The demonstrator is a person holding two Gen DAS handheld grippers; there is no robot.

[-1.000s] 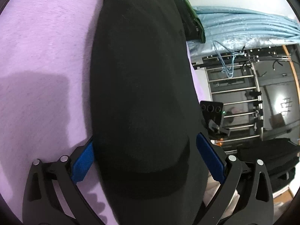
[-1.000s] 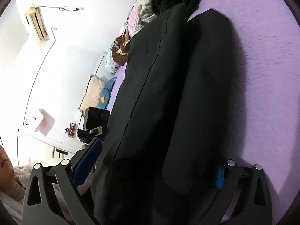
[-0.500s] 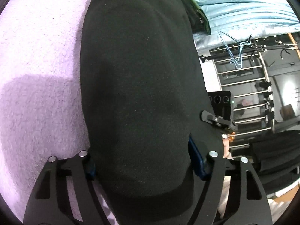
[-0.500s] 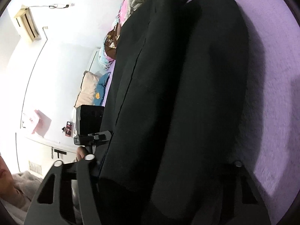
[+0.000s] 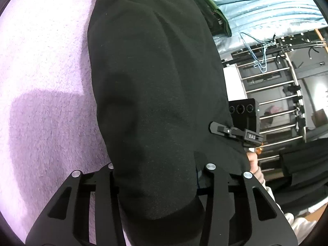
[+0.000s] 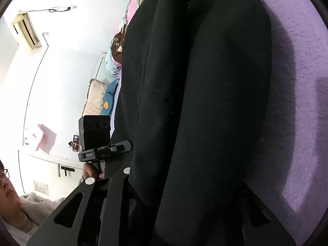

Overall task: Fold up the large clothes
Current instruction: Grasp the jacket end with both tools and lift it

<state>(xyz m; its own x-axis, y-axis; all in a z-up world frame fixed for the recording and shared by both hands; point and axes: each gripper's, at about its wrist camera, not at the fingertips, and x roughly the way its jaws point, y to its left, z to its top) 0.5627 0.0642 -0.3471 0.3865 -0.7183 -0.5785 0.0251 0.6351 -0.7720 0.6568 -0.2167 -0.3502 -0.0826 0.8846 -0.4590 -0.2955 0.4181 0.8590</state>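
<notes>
Black garment (image 5: 155,86) lies lengthwise on the purple blanket (image 5: 45,65); left gripper (image 5: 157,176) and right gripper (image 6: 184,184), jaws just closing, pinch its near end; folding seems barely begun.

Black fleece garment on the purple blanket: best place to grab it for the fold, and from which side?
Grip the near hem of the black fleece garment, one tongs per corner, coming in low from the near edge along its length. It lies long and narrow on the fuzzy purple blanket, with the thick near end bunched. Left tongs and right tongs have just been closing there, with the cloth between them.
</notes>
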